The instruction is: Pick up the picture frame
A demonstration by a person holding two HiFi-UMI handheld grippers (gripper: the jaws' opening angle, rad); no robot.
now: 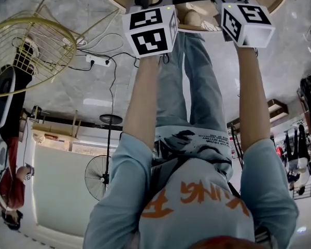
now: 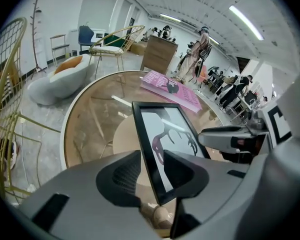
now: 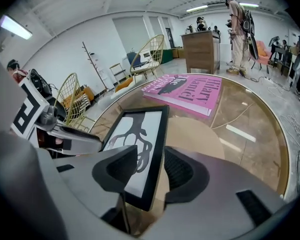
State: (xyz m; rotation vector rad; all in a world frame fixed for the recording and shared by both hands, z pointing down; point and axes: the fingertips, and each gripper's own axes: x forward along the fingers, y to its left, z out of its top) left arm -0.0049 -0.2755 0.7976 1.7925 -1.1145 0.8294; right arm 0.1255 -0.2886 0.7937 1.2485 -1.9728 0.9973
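Straddling picture frame [image 2: 165, 129] edges, left fingers [image 2: 122, 176] and right fingers [image 3: 182, 171] gape.

The picture frame [image 2: 162, 134] has a black border enclosing a white print with a dark antler motif. It occupies the lower centre of both gripper views, seen obliquely.

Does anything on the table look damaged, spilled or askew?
Nothing stands out: the black picture frame with an antler print lies intact on the round glass table, the closed pink book behind it; nothing spilled.
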